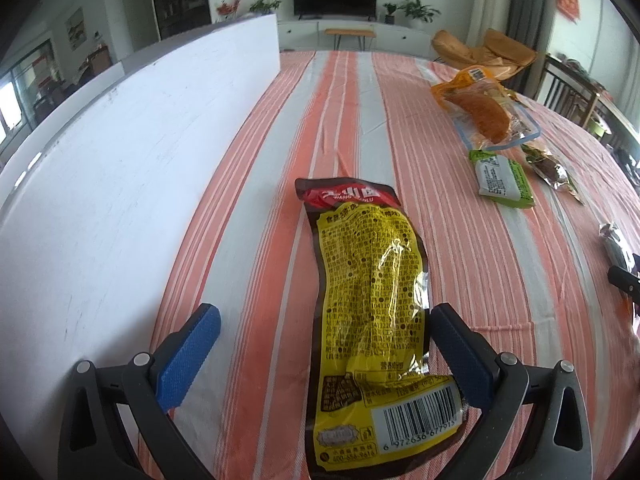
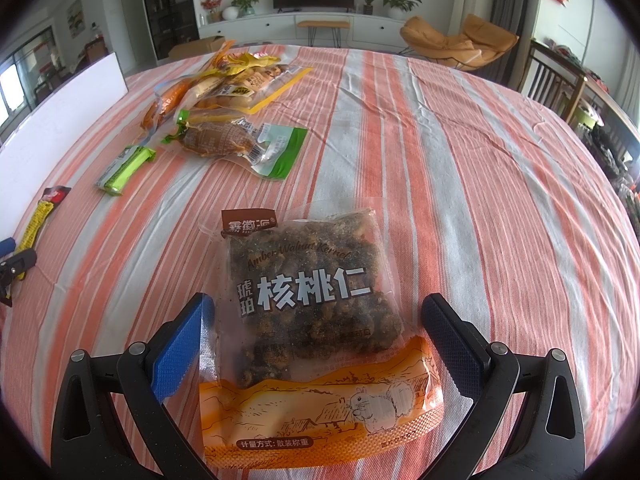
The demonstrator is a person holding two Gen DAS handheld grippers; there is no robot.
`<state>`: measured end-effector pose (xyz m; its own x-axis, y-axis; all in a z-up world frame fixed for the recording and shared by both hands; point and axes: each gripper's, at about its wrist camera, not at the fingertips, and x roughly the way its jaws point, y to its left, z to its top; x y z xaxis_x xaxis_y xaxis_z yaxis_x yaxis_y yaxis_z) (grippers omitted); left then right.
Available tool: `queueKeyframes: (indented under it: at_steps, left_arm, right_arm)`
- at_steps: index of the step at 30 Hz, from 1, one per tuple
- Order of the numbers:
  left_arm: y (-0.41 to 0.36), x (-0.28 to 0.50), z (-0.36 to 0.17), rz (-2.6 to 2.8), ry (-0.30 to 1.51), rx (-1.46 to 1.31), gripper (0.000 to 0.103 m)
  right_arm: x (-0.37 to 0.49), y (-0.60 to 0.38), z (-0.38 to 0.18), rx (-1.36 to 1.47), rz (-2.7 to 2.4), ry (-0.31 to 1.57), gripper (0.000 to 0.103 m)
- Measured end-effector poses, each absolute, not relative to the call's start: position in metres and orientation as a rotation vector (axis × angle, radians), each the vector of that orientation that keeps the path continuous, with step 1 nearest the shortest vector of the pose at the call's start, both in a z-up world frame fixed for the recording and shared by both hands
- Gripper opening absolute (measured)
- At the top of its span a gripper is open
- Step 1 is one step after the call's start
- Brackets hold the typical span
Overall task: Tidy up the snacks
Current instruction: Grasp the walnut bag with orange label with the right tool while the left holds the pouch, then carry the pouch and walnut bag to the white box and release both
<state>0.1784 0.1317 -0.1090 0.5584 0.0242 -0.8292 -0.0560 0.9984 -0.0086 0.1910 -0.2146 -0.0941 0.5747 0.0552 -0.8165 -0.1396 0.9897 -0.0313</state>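
Observation:
A long yellow and brown snack packet (image 1: pixel 372 320) lies flat on the striped tablecloth between the fingers of my left gripper (image 1: pixel 324 334), which stands open around it; its right pad (image 1: pixel 460 356) is close to the packet's edge. In the right wrist view a clear walnut kernel packet (image 2: pixel 316 316) with an orange squirrel band lies between the fingers of my right gripper (image 2: pixel 316 322), also open. The same yellow packet (image 2: pixel 38 220) appears at the far left there, beside the left gripper's tip.
A white board (image 1: pixel 120 200) stands upright along the table's left side. A pile of orange and yellow snack bags (image 2: pixel 224 84), a green-edged meat packet (image 2: pixel 240 144) and a small green bar (image 2: pixel 124 170) lie further back. Chairs stand beyond the table (image 2: pixel 480 160).

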Motion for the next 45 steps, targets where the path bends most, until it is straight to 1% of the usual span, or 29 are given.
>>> queueKeyframes:
  at_steps: [2, 3, 4, 5, 6, 7, 8, 13, 15, 18, 20, 23, 26, 28, 29, 30, 31, 32, 33, 34, 36, 39, 41, 44, 45]
  left_arm:
    - [0.131, 0.179, -0.107, 0.013, 1.025, -0.023, 0.102]
    - [0.131, 0.177, -0.105, 0.003, 1.023, -0.018, 0.090]
    - [0.131, 0.174, -0.101, -0.023, 0.998, -0.014, 0.078]
    - [0.130, 0.171, -0.097, -0.041, 0.984, 0.002, 0.053]
    - [0.130, 0.171, -0.097, -0.037, 0.998, 0.012, 0.052]
    - [0.133, 0.169, -0.095, -0.054, 1.000, -0.008, 0.052]
    - [0.135, 0.167, -0.093, -0.067, 0.999, -0.028, 0.051]
    - [0.145, 0.143, -0.072, -0.177, 0.947, -0.203, 0.050]
    - [0.149, 0.134, -0.051, -0.226, 0.903, -0.269, 0.050]
    - [0.167, 0.127, -0.016, -0.255, 0.833, -0.345, 0.051]
    - [0.190, 0.124, 0.009, -0.227, 0.780, -0.357, 0.051]
    - [0.249, 0.118, 0.044, -0.107, 0.731, -0.355, 0.052]
    - [0.308, 0.116, 0.054, 0.076, 0.740, -0.309, 0.053]
    - [0.340, 0.118, 0.052, 0.160, 0.756, -0.295, 0.054]
    - [0.356, 0.120, 0.048, 0.198, 0.769, -0.293, 0.061]
    - [0.372, 0.122, 0.043, 0.239, 0.788, -0.292, 0.073]
    - [0.385, 0.123, 0.038, 0.278, 0.803, -0.291, 0.079]
    - [0.396, 0.119, 0.032, 0.326, 0.813, -0.288, 0.081]
    - [0.406, 0.113, 0.028, 0.380, 0.816, -0.287, 0.081]
    - [0.411, 0.107, 0.028, 0.400, 0.806, -0.295, 0.081]
    - [0.413, 0.095, 0.026, 0.404, 0.766, -0.330, 0.082]
    - [0.399, 0.079, 0.026, 0.370, 0.733, -0.373, 0.082]
    - [0.378, 0.067, 0.027, 0.305, 0.718, -0.376, 0.082]
    - [0.330, 0.062, 0.035, 0.145, 0.700, -0.359, 0.082]
    - [0.300, 0.065, 0.037, 0.056, 0.704, -0.344, 0.083]
  right_arm:
    - [0.199, -0.214, -0.093, -0.108, 0.130, 1.010, 0.103]
    - [0.205, -0.213, -0.092, -0.115, 0.147, 1.065, 0.102]
    - [0.209, -0.214, -0.091, -0.117, 0.155, 1.096, 0.093]
    - [0.211, -0.216, -0.087, -0.111, 0.156, 1.108, 0.082]
    - [0.212, -0.218, -0.083, -0.110, 0.156, 1.106, 0.074]
    - [0.212, -0.221, -0.081, -0.080, 0.165, 1.117, 0.072]
    - [0.212, -0.228, -0.079, -0.026, 0.174, 1.127, 0.072]
    - [0.191, -0.258, -0.065, 0.285, 0.234, 1.093, 0.071]
    - [0.184, -0.261, -0.054, 0.403, 0.297, 1.065, 0.071]
    - [0.184, -0.240, -0.030, 0.496, 0.404, 1.031, 0.071]
    - [0.191, -0.208, -0.009, 0.509, 0.487, 1.010, 0.071]
    - [0.201, -0.131, 0.028, 0.503, 0.667, 0.981, 0.071]
    - [0.208, -0.023, 0.063, 0.447, 0.877, 0.965, 0.072]
    - [0.208, 0.036, 0.073, 0.404, 0.968, 0.973, 0.073]
    - [0.208, 0.069, 0.076, 0.369, 1.007, 0.975, 0.073]
    - [0.206, 0.100, 0.077, 0.331, 1.039, 0.971, 0.078]
    - [0.206, 0.125, 0.076, 0.298, 1.057, 0.969, 0.081]
    - [0.205, 0.149, 0.072, 0.261, 1.067, 0.976, 0.093]
    - [0.204, 0.168, 0.067, 0.232, 1.075, 0.991, 0.095]
    - [0.202, 0.178, 0.063, 0.212, 1.073, 1.002, 0.095]
    - [0.197, 0.179, 0.056, 0.184, 1.065, 0.997, 0.095]
    - [0.192, 0.143, 0.042, 0.104, 0.990, 0.932, 0.096]
    - [0.189, 0.103, 0.028, 0.038, 0.891, 0.893, 0.096]
    - [0.194, 0.022, -0.011, -0.059, 0.681, 0.868, 0.096]
    - [0.194, -0.008, -0.023, -0.094, 0.595, 0.864, 0.096]
